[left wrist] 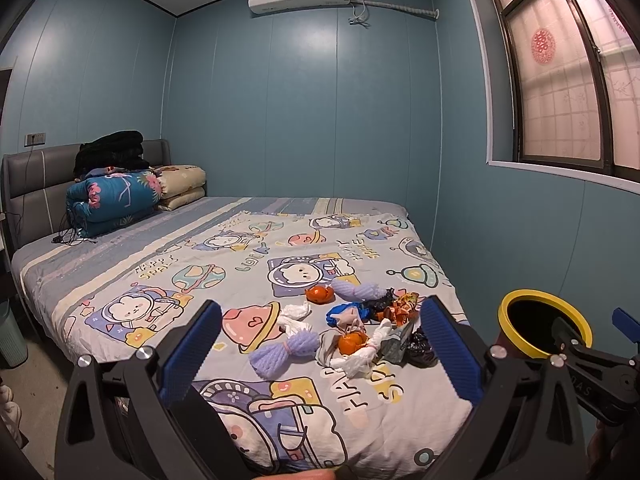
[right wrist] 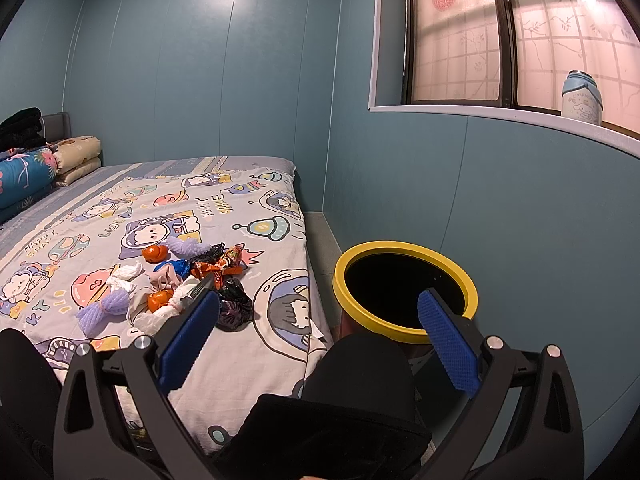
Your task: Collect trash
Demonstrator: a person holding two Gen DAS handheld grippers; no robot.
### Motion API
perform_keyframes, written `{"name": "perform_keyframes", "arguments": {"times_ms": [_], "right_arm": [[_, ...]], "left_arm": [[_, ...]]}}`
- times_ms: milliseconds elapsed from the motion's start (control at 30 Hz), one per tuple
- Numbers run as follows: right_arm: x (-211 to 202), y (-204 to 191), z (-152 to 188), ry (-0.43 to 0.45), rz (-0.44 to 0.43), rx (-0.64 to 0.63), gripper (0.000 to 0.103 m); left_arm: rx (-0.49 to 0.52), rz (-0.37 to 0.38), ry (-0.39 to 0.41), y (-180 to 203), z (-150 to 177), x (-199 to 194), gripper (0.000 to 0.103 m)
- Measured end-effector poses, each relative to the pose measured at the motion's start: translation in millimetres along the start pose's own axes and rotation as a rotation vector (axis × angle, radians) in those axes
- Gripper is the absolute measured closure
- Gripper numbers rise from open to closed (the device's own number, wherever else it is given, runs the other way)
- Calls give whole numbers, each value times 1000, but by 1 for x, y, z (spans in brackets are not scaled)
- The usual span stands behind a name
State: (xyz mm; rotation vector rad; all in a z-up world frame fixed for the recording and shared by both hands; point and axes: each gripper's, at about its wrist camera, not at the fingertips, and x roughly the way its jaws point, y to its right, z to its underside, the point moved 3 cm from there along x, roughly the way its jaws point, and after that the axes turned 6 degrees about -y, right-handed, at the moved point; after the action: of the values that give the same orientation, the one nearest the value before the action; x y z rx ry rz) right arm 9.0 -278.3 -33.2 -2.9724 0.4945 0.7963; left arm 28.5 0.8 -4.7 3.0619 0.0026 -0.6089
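L gripper [left wrist: 320, 340]: jaws wide apart, empty, over bed [left wrist: 168, 248] near edge | R gripper [right wrist: 320, 326]: jaws apart, empty, betw bed & bin [right wrist: 404, 286] | trash pile [left wrist: 360, 328]: wrappers, peels, tissues, blk bags on quilt near R edge | bin: yellow rim, on floor just beside bed

Left gripper [left wrist: 320, 344] jaws wide apart above cartoon-print bedsheet [left wrist: 256, 264]; scattered trash pile [left wrist: 352, 328] between them, yellow-rimmed round bin [left wrist: 520, 300] right.
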Motion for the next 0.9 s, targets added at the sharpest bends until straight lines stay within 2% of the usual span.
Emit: {"name": "perform_keyframes", "arguments": {"times_ms": [200,300,467,600,700,833,900], "right_arm": [[6,1,-1,-24,-16,7,8],[17,5,-3,-54,-36,20,8],[59,10,-9,-162,-139,42,8],[97,-3,-13,-217,-184,-39,8],[135,-22,-10,-305,-273,-107,8],[186,-51,2,-429,-351,-201,8],[199,-62,7,-448,-375,-241,8]], "left_arm": [[-20,3,-27,-5,1,6,7],[-47,15,-80,-13,3,17,7],[-62,36,-207,-29,7,55,7],[-97,69,-303,-48,9,89,7],[-106,61,-374,-60,15,117,7],[-61,34,-477,-68,26,155,7],[-42,39,-547,-72,34,179,7]]}}
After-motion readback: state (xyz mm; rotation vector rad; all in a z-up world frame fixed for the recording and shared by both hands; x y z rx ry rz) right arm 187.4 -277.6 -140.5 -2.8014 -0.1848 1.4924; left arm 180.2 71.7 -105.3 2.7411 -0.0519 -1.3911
